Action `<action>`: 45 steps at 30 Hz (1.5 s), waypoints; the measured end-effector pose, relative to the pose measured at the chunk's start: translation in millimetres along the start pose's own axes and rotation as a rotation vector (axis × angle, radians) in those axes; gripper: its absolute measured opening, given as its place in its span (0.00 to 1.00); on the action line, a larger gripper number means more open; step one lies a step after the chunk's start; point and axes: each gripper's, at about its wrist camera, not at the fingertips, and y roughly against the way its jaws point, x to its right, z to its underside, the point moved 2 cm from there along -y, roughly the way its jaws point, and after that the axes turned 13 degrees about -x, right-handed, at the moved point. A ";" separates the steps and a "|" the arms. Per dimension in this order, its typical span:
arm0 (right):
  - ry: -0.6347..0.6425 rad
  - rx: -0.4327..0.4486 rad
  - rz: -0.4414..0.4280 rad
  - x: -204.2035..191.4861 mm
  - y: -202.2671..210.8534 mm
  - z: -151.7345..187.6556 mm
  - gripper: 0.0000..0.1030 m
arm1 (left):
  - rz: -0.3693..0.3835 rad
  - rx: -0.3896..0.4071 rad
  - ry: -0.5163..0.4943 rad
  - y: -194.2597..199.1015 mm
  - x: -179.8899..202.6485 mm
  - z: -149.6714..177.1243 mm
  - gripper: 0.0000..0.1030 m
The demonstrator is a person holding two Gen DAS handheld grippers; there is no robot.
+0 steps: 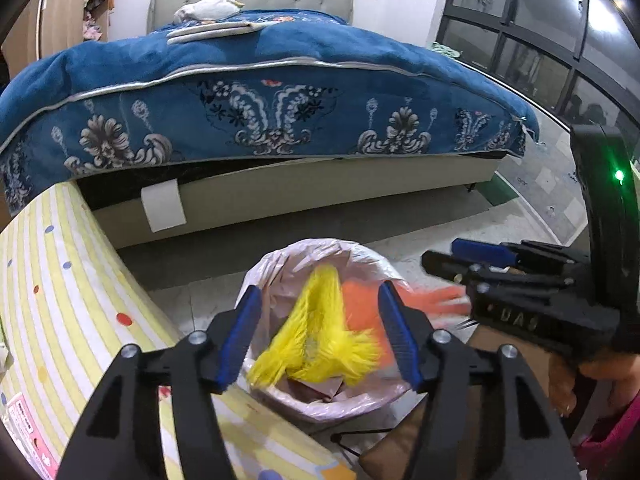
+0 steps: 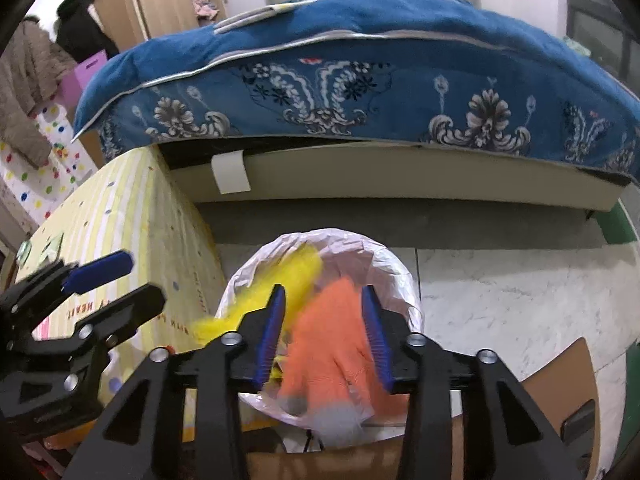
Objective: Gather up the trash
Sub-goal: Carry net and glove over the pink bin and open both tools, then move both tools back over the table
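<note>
A thin, crinkled, glossy plastic liner is seen in the bin at lower centre, with a fluffy yellow fibre piece and a soft orange one over it. Matt black plastic arms, ribbed blue pads and shiny metal pins are shown on the left gripper and right gripper. A plush blue cloth blanket is seen above, and polished marble-look floor tiles at right.
</note>
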 end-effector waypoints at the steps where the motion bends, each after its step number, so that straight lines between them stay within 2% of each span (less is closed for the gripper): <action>1: -0.009 0.007 -0.003 1.8 3.1 0.6 0.44 | -0.004 0.002 0.006 3.2 -2.7 2.2 0.58; 8: -0.018 0.073 0.003 -0.3 47.1 21.0 0.44 | -0.095 0.053 0.066 48.9 -24.4 27.7 0.60; 13: 0.028 0.116 -0.022 -22.8 76.0 38.6 0.44 | -0.125 0.079 0.132 83.0 -38.7 52.7 0.60; 18: 0.100 0.133 -0.040 -57.3 86.0 48.2 0.44 | -0.165 0.115 0.193 117.9 -50.2 80.7 0.61; 22: 0.166 0.114 -0.070 -90.4 83.1 55.3 0.44 | -0.185 0.136 0.254 142.4 -64.5 108.9 0.64; 27: 0.275 0.076 -0.110 -141.6 72.5 63.7 0.52 | -0.264 0.141 0.332 165.8 -95.3 144.7 0.65; 35: 0.463 0.036 -0.152 -230.7 60.3 77.4 0.53 | -0.437 0.145 0.491 199.2 -160.4 200.7 0.68; 40: 0.533 0.006 -0.172 -271.0 45.0 79.2 0.53 | -0.472 0.132 0.585 210.1 -194.7 233.9 0.68; 43: 0.572 -0.007 -0.165 -293.1 33.2 77.3 0.52 | -0.488 0.127 0.619 215.1 -207.4 247.3 0.68; 45: 0.594 -0.016 -0.164 -307.5 24.3 72.9 0.43 | -0.496 0.124 0.633 217.1 -213.3 253.4 0.68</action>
